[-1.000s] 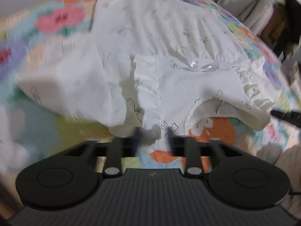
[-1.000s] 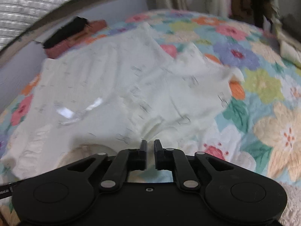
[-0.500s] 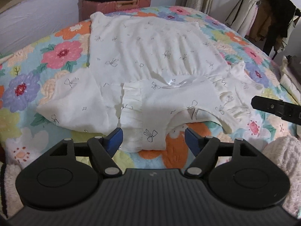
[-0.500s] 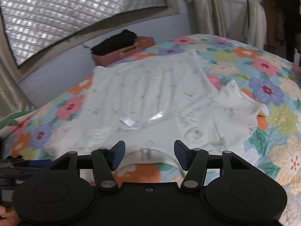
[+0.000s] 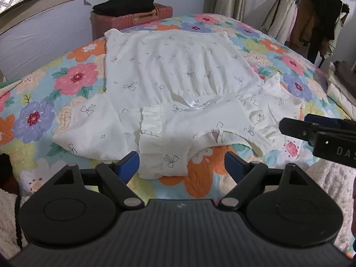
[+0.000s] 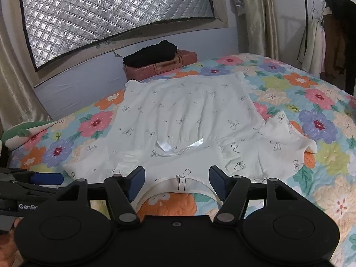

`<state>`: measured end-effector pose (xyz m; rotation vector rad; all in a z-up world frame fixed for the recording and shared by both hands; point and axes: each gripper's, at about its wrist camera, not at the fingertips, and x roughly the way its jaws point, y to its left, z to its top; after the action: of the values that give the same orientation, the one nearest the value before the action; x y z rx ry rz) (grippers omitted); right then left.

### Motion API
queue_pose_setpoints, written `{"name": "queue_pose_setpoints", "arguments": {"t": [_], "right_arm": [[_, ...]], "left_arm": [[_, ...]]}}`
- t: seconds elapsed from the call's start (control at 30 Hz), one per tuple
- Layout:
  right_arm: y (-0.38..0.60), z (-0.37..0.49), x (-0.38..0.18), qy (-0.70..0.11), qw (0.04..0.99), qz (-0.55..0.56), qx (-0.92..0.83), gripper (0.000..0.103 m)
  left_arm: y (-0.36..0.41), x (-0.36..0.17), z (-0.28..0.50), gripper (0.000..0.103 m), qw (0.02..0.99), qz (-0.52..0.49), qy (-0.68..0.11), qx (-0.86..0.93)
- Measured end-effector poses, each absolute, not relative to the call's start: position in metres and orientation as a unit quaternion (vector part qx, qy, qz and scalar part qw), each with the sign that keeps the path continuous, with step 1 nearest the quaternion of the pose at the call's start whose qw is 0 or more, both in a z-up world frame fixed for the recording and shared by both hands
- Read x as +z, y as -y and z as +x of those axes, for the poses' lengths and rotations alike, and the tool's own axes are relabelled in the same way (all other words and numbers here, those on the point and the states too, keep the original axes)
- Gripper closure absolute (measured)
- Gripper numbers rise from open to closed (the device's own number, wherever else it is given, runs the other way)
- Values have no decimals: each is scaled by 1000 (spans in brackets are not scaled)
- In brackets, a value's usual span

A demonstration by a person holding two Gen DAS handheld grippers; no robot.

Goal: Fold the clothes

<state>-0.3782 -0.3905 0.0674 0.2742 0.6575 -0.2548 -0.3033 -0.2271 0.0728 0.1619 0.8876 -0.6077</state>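
Left wrist view. Left gripper (image 5: 182,163): fingers spread wide, holding nothing, poised over the near shoulder hem, likely to leave room for a grab. Right gripper (image 6: 176,179): fingers equally wide, empty, straddling the neckline. Dress (image 5: 178,84): white, bow print, spread flat on the bed (image 5: 73,77), neck nearest, skirt running away; laid out this way so sleeves and sides can be turned in. Left sleeve (image 5: 89,129) flat; right sleeve (image 6: 287,142) slightly rumpled. Suitcase (image 6: 160,64): beyond, dark clothes stacked on top.
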Motion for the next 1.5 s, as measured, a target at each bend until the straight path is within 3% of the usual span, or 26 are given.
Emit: {"name": "queue_pose_setpoints", "arguments": {"t": [0.1,0.43,1.5], "right_arm": [[390,-380,68,-318,930,133,-129,33],[392,-380,64,-317,928,140,-139,33],[392,-378,55,-328,922,134,-157,33]], "left_arm": [[233,74,-308,7,853,88,-423,-292],[242,73,-316,2,852,107,-421,-291],[258,60,-310,2,839,98,-454,-284]]}}
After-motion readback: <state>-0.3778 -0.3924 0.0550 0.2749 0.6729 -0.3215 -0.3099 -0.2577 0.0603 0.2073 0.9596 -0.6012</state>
